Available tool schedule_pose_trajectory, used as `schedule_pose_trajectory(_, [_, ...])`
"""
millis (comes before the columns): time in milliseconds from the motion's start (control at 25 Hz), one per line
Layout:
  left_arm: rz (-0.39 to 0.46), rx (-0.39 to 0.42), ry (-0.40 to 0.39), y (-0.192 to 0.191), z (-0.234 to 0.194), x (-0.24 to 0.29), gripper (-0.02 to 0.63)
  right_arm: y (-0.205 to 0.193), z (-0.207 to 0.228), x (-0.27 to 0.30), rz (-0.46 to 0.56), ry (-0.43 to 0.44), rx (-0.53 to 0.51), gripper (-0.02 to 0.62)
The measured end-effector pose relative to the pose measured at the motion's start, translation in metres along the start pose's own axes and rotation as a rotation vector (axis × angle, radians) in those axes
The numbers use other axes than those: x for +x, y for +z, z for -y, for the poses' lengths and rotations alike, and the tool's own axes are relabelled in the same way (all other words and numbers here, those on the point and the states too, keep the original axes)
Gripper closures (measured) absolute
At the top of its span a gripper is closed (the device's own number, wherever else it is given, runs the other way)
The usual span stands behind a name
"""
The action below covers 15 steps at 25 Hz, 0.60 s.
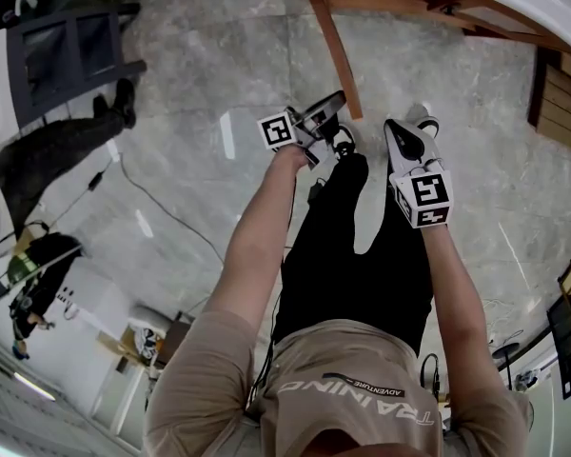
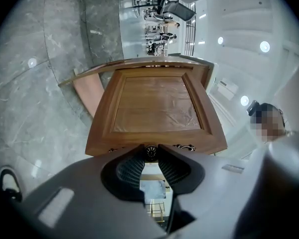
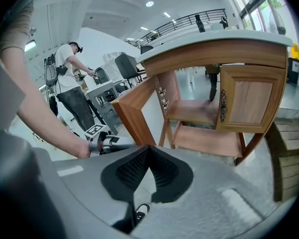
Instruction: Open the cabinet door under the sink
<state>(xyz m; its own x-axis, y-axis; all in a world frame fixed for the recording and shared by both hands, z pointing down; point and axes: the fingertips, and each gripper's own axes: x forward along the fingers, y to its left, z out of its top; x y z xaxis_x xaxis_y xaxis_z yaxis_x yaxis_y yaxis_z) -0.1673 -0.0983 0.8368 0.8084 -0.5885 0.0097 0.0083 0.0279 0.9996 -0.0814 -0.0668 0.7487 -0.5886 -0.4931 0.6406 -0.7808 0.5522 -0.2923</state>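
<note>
Clenched on the small round knob (image 2: 150,152), my left gripper (image 2: 150,147) has both ribbed pads pressed against its sides. In the left gripper view the knob sits at the near edge of the cabinet door (image 2: 157,103), whose wooden panel stretches away from me.

My right gripper (image 3: 148,151) has its jaws shut tip to tip with nothing between them. In the right gripper view the cabinet under the countertop (image 3: 214,36) shows 2 doors. The 1 I hold stands swung well out from the frame. The other door (image 3: 251,101) is closed, and 2 bare shelves (image 3: 209,138) show in the opening.

In the head view the door I hold runs edge-on as a thin brown strip from the cabinet out over the grey floor (image 1: 190,93) to my left jaws. My right gripper hangs apart from it, beside my leg.

I judge the opening itself is about done. The next move calls for easing the pads off the knob and drawing straight back, so the door is not dragged along.
</note>
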Motion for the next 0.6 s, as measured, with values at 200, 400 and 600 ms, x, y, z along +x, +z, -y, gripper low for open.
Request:
schedule_pose_trajectory(200, [0.0, 0.042, 0.01, 0.018, -0.001, -0.032, 0.506, -0.002, -0.014, 0.008, -0.013, 0.008, -0.004, 0.594])
schedule_pose_trajectory(400, [-0.052, 0.07, 0.029, 0.032, 0.0, -0.05, 0.505, -0.004, -0.025, 0.013, -0.025, 0.016, -0.016, 0.594])
schedule_pose_trajectory(600, [-0.012, 0.051, 0.018, 0.041, 0.001, -0.06, 0.505, -0.001, -0.034, 0.016, -0.032, 0.022, -0.04, 0.594])
